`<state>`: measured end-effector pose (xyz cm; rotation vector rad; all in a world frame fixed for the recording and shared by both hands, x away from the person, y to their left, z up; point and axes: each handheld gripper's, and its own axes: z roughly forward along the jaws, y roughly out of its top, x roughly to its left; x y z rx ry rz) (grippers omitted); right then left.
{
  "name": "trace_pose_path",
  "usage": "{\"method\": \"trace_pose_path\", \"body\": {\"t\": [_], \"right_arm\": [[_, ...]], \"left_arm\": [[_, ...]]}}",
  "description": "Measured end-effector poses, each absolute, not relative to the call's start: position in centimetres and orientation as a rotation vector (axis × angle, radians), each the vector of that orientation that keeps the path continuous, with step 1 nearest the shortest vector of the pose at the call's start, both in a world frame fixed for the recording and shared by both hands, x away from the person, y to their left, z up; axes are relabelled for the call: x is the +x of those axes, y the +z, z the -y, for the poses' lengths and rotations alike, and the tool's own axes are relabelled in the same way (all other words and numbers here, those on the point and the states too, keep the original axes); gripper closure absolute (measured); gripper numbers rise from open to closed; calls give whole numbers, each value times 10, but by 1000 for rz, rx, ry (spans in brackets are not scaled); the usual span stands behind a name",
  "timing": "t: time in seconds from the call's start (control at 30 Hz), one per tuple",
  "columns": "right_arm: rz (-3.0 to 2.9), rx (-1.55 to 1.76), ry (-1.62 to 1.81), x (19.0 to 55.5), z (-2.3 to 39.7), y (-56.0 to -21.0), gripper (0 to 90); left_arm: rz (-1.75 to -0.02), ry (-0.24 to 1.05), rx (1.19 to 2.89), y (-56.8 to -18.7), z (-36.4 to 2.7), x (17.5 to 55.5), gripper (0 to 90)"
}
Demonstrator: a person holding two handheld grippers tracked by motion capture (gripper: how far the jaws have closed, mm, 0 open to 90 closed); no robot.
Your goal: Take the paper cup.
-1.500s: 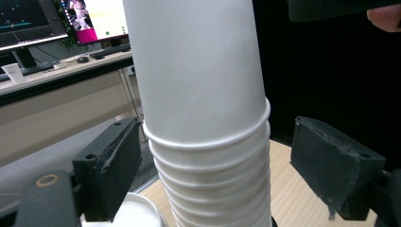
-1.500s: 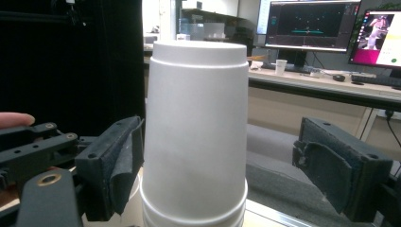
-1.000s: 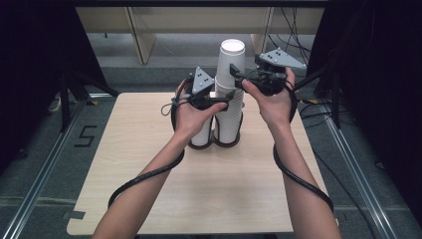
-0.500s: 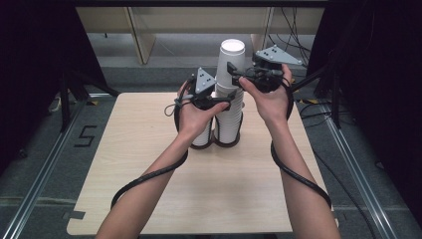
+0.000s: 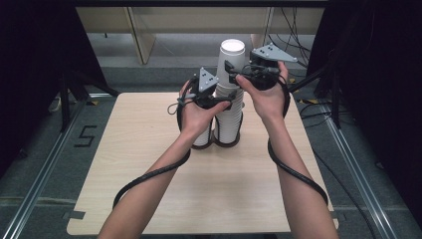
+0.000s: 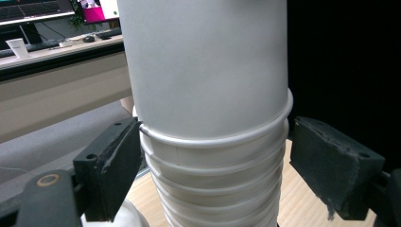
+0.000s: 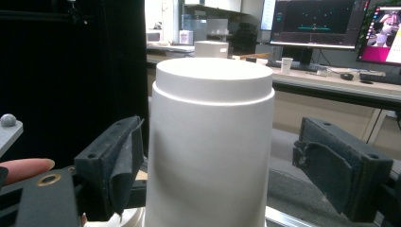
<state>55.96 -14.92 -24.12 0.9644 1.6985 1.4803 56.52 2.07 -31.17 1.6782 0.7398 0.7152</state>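
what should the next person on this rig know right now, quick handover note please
Left gripper: open, jaws either side of the stacked rims of the tall paper cup stack, left pad touching a rim.
Right gripper: open around the upside-down top cup, higher up, not clamped.
A shorter cup stack stands beside the tall one on the wooden table.
Done: both grippers lined up. Left: probably close both and pull the top cup free.

A pale wooden table (image 5: 149,189) lies under both grippers. On the grey floor well left of the left gripper (image 5: 224,102) is a black 5 (image 5: 85,135). Cables (image 5: 298,47) hang beyond the right gripper (image 5: 238,75). Far past that gripper's jaws in its own view, a desk (image 7: 331,85) carries a dark monitor (image 7: 312,21), a pink-lit monitor (image 7: 384,33) and 1 small white cup (image 7: 286,65).
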Motion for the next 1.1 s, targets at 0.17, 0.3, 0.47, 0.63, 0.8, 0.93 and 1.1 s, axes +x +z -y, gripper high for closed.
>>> {"method": "trace_pose_path", "body": {"t": [0.17,0.3,0.47,0.63,0.8,0.93,1.1], "right_arm": [[-1701,950,1470,562,148,-241,164],[-1697,964,1462,564,146,-241,162],[-1700,965,1464,567,144,-241,161],[-1701,958,1446,569,145,-243,158],[-1720,969,1448,570,143,-244,155],[-1726,970,1454,572,141,-245,154],[-1726,988,1462,574,140,-245,154]], "left_arm": [[-746,718,1680,-312,-20,567,172],[-753,714,1684,-313,-20,569,160],[-748,721,1691,-314,-20,569,154],[-749,711,1701,-316,-19,570,145],[-751,702,1707,-316,-19,571,139],[-747,699,1710,-316,-18,572,147],[-749,700,1712,-316,-18,572,148]]}}
